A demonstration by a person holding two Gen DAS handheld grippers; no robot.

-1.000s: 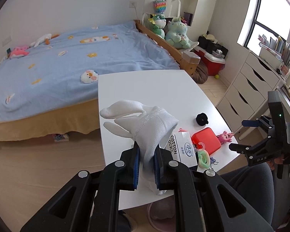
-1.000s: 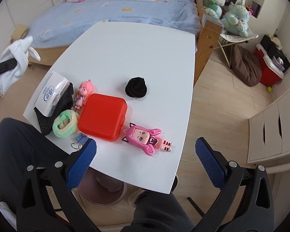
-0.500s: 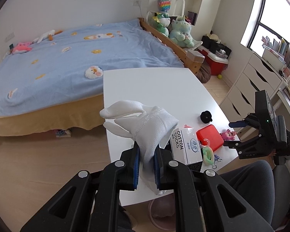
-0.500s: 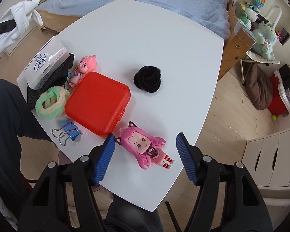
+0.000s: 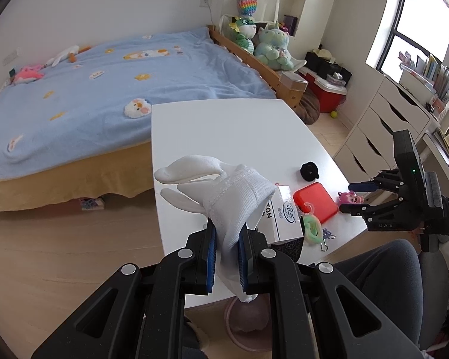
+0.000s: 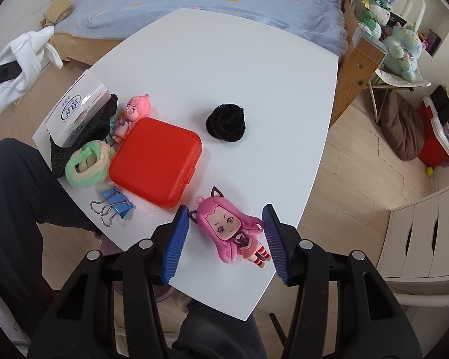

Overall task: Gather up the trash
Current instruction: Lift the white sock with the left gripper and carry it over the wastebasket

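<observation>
White tabletop (image 6: 230,68) fills the bedroom's foreground. Nearest, the right gripper (image 6: 226,239), jaws just closing, straddles a pink-haired cat-eared doll (image 6: 229,230) without pressing it. Off the table's edge, the left gripper (image 5: 227,251) pinches bunched white socks (image 5: 224,191), their lower end hidden.

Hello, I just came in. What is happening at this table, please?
A seated person is working with two hand-held grippers. The left gripper is shut on white socks, held up at the near edge of the white table. The right gripper is over a pink-haired doll lying near the table's corner; its jaws have just been closing around it but do not touch it yet. A red box lies untouched nearby.
</observation>
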